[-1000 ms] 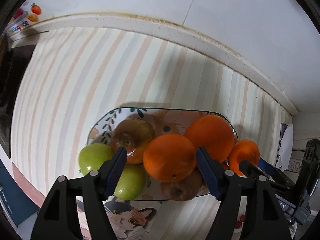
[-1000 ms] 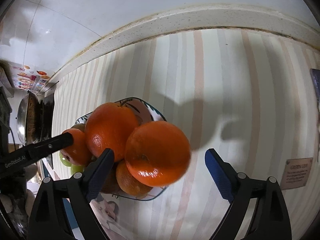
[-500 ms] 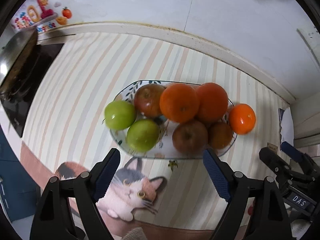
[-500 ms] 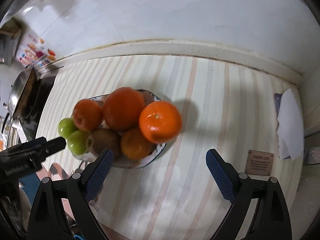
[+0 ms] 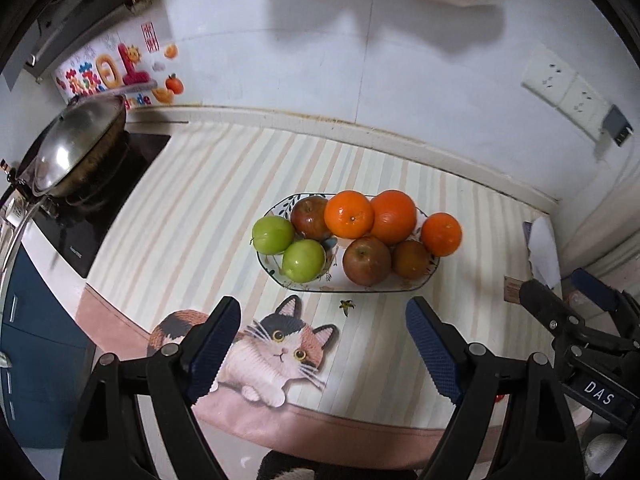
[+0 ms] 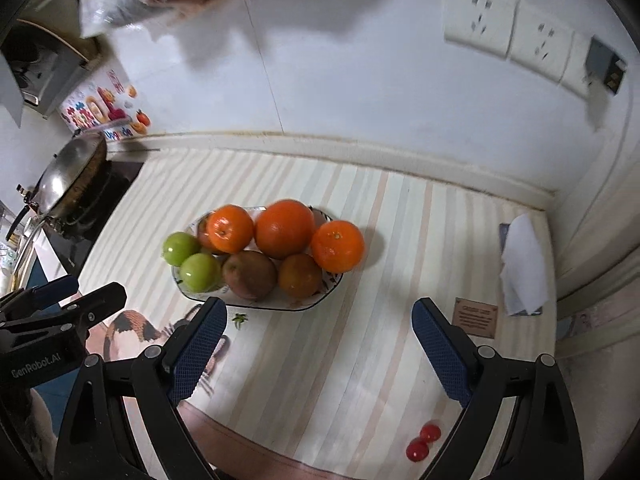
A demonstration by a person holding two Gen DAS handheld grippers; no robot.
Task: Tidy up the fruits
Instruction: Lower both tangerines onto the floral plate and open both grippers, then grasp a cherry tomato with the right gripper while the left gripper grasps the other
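Observation:
An oval patterned plate (image 5: 424, 284) on the striped mat holds two green apples (image 5: 273, 235), red apples (image 5: 366, 260) and three oranges (image 5: 349, 214). The third orange (image 5: 441, 234) sits at the plate's right end. My left gripper (image 5: 322, 320) hovers open above the near side of the plate, nothing between its fingers. In the right wrist view the same plate (image 6: 280, 307) and oranges (image 6: 284, 228) lie ahead. My right gripper (image 6: 320, 312) is open and empty above the mat. Each gripper shows at the edge of the other's view.
A lidded wok (image 5: 72, 156) stands on a black stove (image 5: 100, 208) at the left. White paper (image 6: 522, 264) and a small plaque (image 6: 476, 316) lie at the right by the wall. Two small red fruits (image 6: 422, 442) rest near the front edge. A cat print (image 5: 276, 348) marks the mat.
Both grippers have drawn back and up from the plate. The oranges that stood between their jaws a second ago now rest on the pile. The left jaws stand wider.

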